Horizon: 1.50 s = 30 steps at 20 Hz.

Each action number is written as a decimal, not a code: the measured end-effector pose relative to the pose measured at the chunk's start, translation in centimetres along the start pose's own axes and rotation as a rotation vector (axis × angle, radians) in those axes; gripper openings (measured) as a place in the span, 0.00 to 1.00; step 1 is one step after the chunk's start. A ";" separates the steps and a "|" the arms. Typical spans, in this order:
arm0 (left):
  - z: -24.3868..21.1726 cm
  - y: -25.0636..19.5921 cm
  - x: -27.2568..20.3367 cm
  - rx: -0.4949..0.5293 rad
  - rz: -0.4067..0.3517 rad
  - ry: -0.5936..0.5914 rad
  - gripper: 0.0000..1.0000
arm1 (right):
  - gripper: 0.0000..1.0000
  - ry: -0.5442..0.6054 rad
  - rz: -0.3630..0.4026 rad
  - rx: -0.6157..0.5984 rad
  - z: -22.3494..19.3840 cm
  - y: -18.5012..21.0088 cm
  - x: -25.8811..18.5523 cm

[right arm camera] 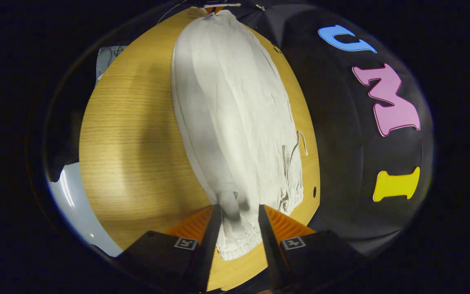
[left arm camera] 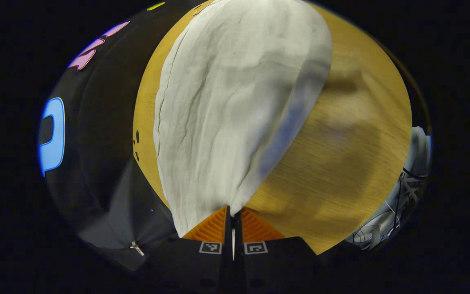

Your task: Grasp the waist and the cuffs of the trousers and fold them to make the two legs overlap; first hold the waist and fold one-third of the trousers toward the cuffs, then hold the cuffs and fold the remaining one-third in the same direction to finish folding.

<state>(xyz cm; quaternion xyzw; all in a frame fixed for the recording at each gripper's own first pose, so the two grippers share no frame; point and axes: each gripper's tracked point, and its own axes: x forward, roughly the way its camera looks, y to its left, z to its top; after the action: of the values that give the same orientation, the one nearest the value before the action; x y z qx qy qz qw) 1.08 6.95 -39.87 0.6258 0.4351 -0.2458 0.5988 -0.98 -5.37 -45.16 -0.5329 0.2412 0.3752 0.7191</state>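
Observation:
Pale cream trousers [left arm camera: 235, 102] lie lengthwise on a round wooden table [left arm camera: 341, 163]. My left gripper [left arm camera: 233, 212] is shut on the near end of the cloth, which rises from the table and casts a shadow to its right. In the right gripper view the trousers [right arm camera: 235, 122] stretch away from me, with the gathered elastic waist [right arm camera: 239, 241] and a loose drawstring [right arm camera: 302, 143] at the near end. My right gripper [right arm camera: 239, 212] stands open, its fingers on either side of the waistband. The left gripper [right arm camera: 214, 7] shows at the far cuff end.
The table's edge [right arm camera: 308, 122] runs close along the trousers' right side, next to the black booth wall [right arm camera: 341, 122]. Bare wood [right arm camera: 129, 143] lies left of the trousers. A pale bundle with cables [left arm camera: 406, 192] sits beyond the table's rim.

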 end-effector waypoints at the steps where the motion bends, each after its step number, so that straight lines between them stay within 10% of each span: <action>1: 0.0 0.0 0.0 -0.002 0.006 0.003 0.06 | 0.48 0.017 0.035 -0.002 0.1 0.7 0.4; 3: -0.1 -0.1 -0.1 -0.012 0.026 0.005 0.06 | 0.08 0.023 0.034 -0.008 -0.1 0.7 0.6; 4: -0.1 -0.1 -0.1 -0.010 0.040 0.001 0.06 | 0.06 0.026 0.045 0.010 -0.3 0.7 0.3; 19: 0.5 10.7 -4.6 -0.386 0.220 -0.118 0.05 | 0.05 -0.057 -0.233 0.266 1.9 -14.5 -3.0; 30: 3.1 17.2 1.3 -0.451 0.186 -0.063 0.05 | 0.05 -0.019 -0.243 0.492 2.6 -19.9 3.6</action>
<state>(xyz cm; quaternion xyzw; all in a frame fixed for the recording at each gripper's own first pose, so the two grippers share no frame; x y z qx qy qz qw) 16.84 5.95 -32.28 0.5058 0.4006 -0.1058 0.7567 16.91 -4.90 -35.40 -0.3638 0.2527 0.2213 0.8688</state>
